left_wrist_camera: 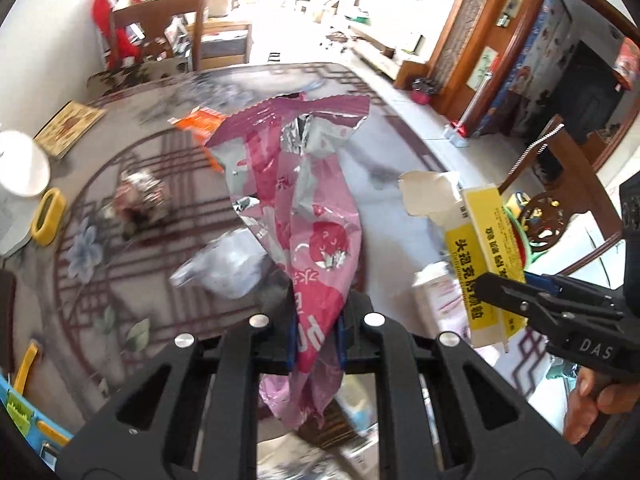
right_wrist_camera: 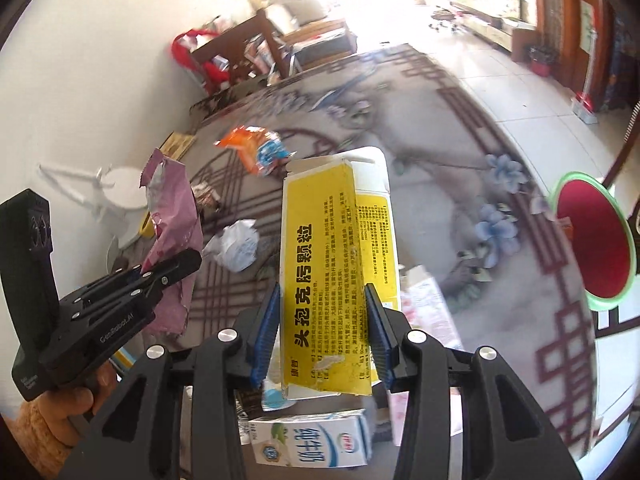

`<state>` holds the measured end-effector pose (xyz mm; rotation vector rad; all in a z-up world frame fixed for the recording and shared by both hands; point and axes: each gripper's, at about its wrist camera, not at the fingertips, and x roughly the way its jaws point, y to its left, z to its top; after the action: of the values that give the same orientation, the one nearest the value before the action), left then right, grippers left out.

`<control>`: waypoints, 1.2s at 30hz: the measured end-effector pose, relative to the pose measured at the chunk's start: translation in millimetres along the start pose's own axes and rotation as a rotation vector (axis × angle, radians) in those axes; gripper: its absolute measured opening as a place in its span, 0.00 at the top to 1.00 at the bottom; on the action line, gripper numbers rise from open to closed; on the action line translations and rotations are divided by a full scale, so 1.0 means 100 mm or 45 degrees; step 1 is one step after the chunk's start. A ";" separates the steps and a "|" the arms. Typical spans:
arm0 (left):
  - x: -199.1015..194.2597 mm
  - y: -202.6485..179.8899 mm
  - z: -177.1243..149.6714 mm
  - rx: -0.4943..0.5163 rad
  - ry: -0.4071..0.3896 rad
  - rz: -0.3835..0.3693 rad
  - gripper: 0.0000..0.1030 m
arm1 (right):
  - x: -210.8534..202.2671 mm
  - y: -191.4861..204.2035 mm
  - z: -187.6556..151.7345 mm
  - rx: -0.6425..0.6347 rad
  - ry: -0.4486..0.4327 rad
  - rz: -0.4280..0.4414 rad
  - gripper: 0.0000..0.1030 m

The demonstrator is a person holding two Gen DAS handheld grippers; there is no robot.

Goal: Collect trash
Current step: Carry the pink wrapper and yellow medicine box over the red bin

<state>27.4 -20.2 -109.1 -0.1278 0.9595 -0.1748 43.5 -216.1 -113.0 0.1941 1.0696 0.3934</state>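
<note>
Left wrist view: the left gripper (left_wrist_camera: 316, 332) is clamped right down on a pink snack bag (left_wrist_camera: 298, 200), the blue pads pinching the lower part so the crumpled, torn-open top sticks up above the table (left_wrist_camera: 120, 280), and the bag's tail hangs below the fingers. Off to the right the right gripper (left_wrist_camera: 500, 284) comes in holding a yellow box (left_wrist_camera: 484, 256) with its end flap open; a hand (left_wrist_camera: 596, 400) is wrapped around its handle. Lying on the patterned tablecloth are a crumpled white plastic bag (left_wrist_camera: 228, 268), an orange wrapper (left_wrist_camera: 202, 122) further back, and a small dark crumpled wrapper (left_wrist_camera: 140, 200), too blurry to read. A white tub (left_wrist_camera: 20, 168) sits at the left edge; can't see what's in it. Right wrist view: the right gripper (right_wrist_camera: 322, 336) has its jaws partly closed with the yellow box (right_wrist_camera: 332, 272) standing up between the blue pads, which press on its two side edges. The box's top flap is open, inside not visible. Below it a milk carton (right_wrist_camera: 312, 440) lies on its side on the table (right_wrist_camera: 460, 200). At left, the left gripper (right_wrist_camera: 176, 268) holds the pink snack bag (right_wrist_camera: 172, 208) up off the surface. A red bin with a green rim (right_wrist_camera: 560, 200) sits past the table's right edge; nothing shows inside it.
</note>
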 end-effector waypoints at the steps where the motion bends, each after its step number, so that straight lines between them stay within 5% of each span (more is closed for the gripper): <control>1: 0.01 -0.07 0.02 0.009 0.000 -0.008 0.87 | 0.00 -0.02 0.01 0.010 -0.003 -0.004 0.61; 36: 0.61 -1.07 0.18 0.056 0.112 -0.025 0.87 | -0.20 -1.45 0.10 0.242 0.045 -0.008 0.60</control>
<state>66.7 -136.3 -127.6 -0.0897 1.0413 -0.2205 75.7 -356.5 -142.0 0.3537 1.1425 0.2901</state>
